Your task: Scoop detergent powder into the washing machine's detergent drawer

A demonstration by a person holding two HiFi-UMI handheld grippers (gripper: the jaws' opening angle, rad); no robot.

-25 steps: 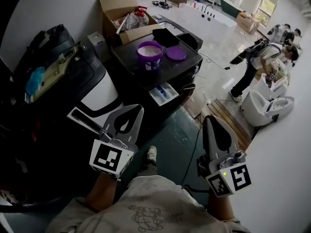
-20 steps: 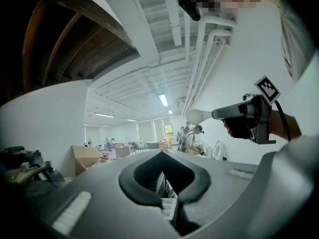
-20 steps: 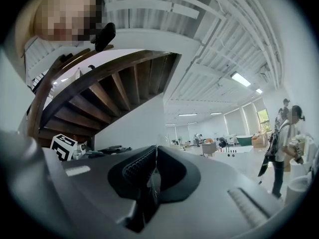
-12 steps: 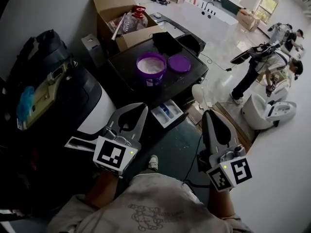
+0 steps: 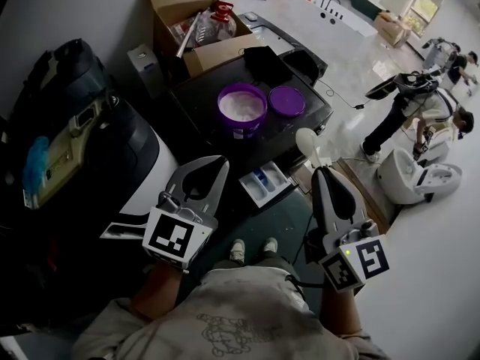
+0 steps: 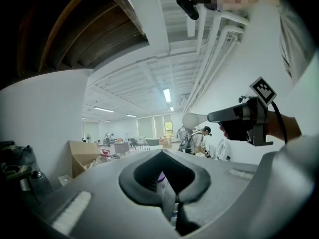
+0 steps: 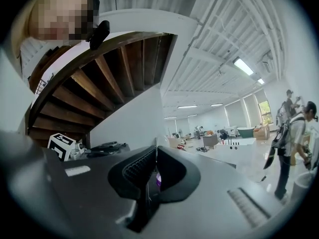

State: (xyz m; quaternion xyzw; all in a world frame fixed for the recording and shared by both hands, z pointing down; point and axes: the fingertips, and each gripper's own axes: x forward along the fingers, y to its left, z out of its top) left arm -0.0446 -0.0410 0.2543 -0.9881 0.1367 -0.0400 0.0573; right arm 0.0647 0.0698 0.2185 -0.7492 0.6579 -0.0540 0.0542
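A purple tub of white detergent powder stands open on the black washing machine's top, its purple lid beside it to the right. The detergent drawer is pulled out at the machine's front, with blue inside. My right gripper is shut on the handle of a white scoop, held in the air right of the drawer; that scoop also shows in the left gripper view. My left gripper is shut and holds nothing, left of the drawer.
A cardboard box with bottles stands behind the machine. A black bag lies on a dark appliance at the left. People stand by white fixtures at the right. A cable crosses the floor.
The washing machine has come nearer in the head view. The white scoop's bowl has come into sight above my right gripper's tips. Both of the person's shoes now show below.
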